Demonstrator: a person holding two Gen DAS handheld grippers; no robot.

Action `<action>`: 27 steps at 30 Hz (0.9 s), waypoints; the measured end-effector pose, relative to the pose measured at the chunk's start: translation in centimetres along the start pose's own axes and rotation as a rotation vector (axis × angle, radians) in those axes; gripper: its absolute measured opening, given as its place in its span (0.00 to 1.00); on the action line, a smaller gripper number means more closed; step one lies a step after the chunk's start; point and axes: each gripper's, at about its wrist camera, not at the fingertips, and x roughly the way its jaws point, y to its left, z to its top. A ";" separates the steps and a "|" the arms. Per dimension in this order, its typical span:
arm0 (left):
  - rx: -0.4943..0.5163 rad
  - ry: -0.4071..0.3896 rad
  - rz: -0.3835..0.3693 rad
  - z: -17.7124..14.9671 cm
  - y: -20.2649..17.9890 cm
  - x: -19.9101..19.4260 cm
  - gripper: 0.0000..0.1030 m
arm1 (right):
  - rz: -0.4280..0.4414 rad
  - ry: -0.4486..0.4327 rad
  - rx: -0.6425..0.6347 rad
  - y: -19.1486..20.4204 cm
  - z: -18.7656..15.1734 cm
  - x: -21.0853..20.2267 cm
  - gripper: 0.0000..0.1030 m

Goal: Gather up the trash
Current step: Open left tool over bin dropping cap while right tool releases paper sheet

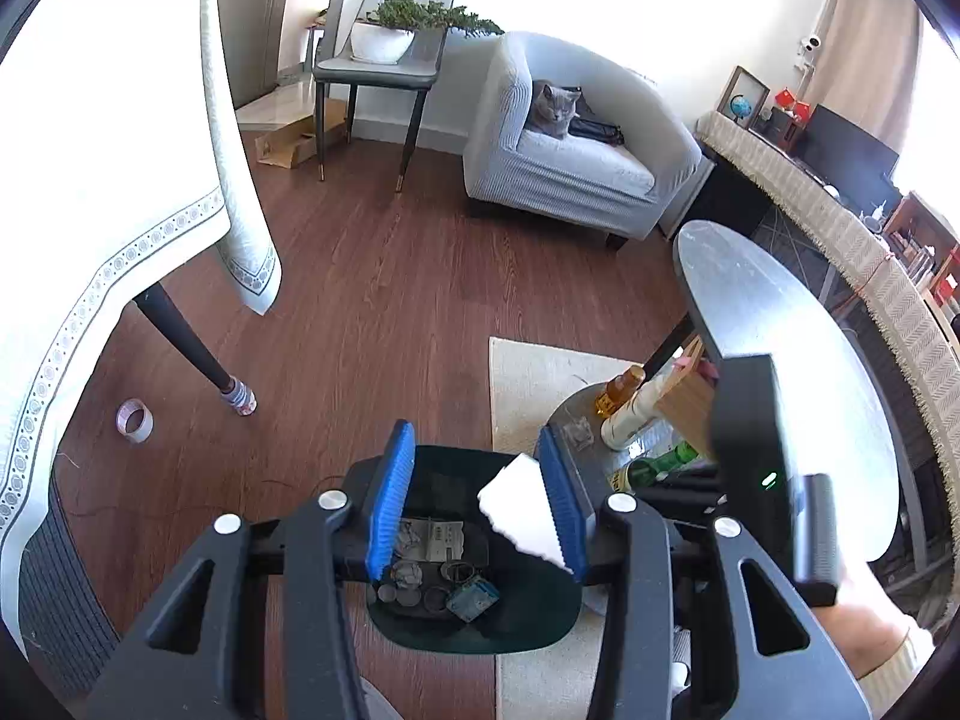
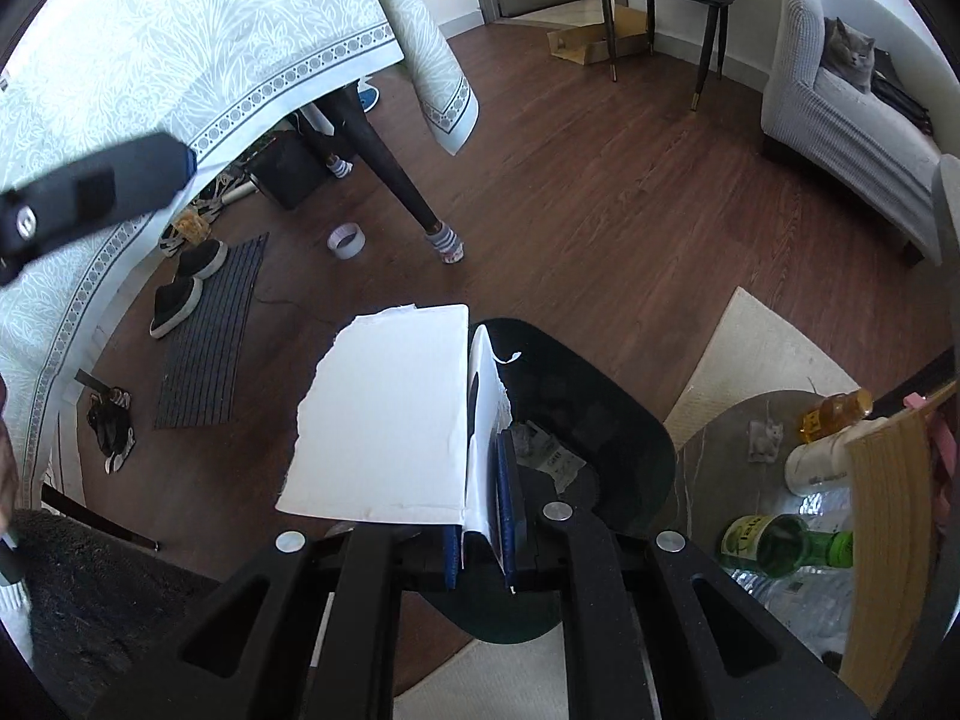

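Observation:
My right gripper (image 2: 480, 510) is shut on a torn white sheet of paper (image 2: 384, 414), which sticks out to the left above a dark green bin (image 2: 600, 396). The bin stands on the floor and holds crumpled paper and small scraps (image 1: 432, 576). My left gripper (image 1: 474, 498) hangs above the same bin (image 1: 522, 618), open, with its blue pads apart and nothing pressed between them. A corner of the white paper (image 1: 522, 510) shows beside its right pad, lower down. The right gripper's black body (image 1: 756, 450) is at the right of the left wrist view.
A tape roll (image 2: 347, 240) lies on the wood floor by a table leg (image 2: 390, 168). A table with a white cloth (image 1: 90, 180) is on the left. A low round table (image 2: 720, 450) with bottles stands right of the bin. A cat (image 1: 555, 108) lies on an armchair. Shoes (image 2: 186, 282) lie by a mat.

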 end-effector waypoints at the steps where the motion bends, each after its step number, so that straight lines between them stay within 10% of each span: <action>1: -0.001 -0.003 -0.003 0.2 -0.1 -0.1 0.40 | 0.001 0.012 -0.004 0.1 -0.2 0.4 0.10; 13: 0.012 -0.061 -0.038 1.4 -2.2 -1.9 0.27 | -0.002 0.166 -0.016 0.6 -2.6 5.7 0.10; 27: 0.051 -0.084 -0.045 1.9 -4.0 -2.1 0.25 | -0.023 0.204 -0.011 -0.1 -4.4 6.4 0.47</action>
